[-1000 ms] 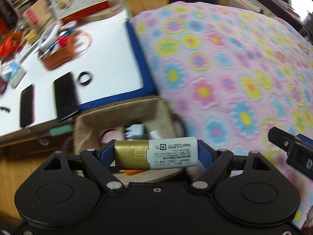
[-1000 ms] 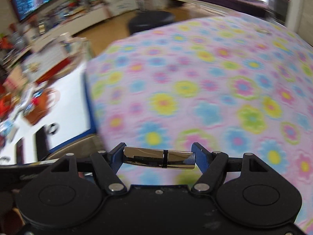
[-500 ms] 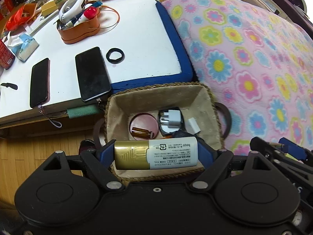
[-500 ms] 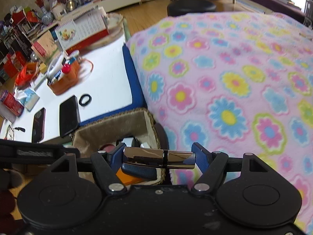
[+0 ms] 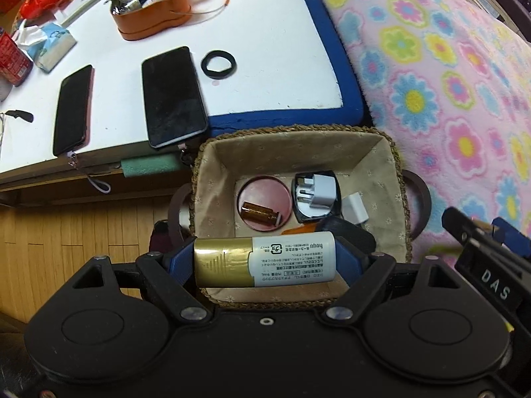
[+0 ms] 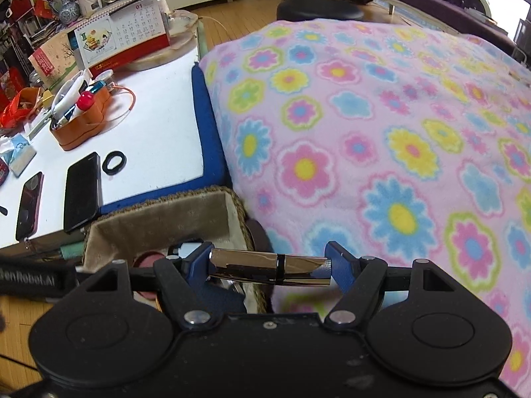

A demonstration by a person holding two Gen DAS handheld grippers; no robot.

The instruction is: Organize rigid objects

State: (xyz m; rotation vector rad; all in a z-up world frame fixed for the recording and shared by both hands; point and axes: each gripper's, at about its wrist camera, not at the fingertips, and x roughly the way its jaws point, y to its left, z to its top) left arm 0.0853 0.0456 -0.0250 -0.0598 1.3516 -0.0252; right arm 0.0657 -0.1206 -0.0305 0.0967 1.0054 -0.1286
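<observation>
A white counter (image 5: 265, 49) with a blue padded edge is lying beside a fleecy flowered blanket (image 6: 381, 132); a fabric-lined woven basket (image 5: 298, 152) is sitting below them. The left tongs (image 5: 265, 262) are clamping a gold-and-white cylindrical tube (image 5: 265, 262) directly over the basket. The right tongs (image 6: 268, 268) are gripping a glossy chrome tube (image 6: 268, 268) above the basket's right rim. Depositing is judged in hand; next, lowering and releasing inside.

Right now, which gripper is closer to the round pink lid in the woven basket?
Left. The left gripper, clamping a gold-and-white tube, hangs right over the basket, just short of the pink lid. The right gripper, holding a shiny silver tube, sits off by the basket's side rim.
</observation>
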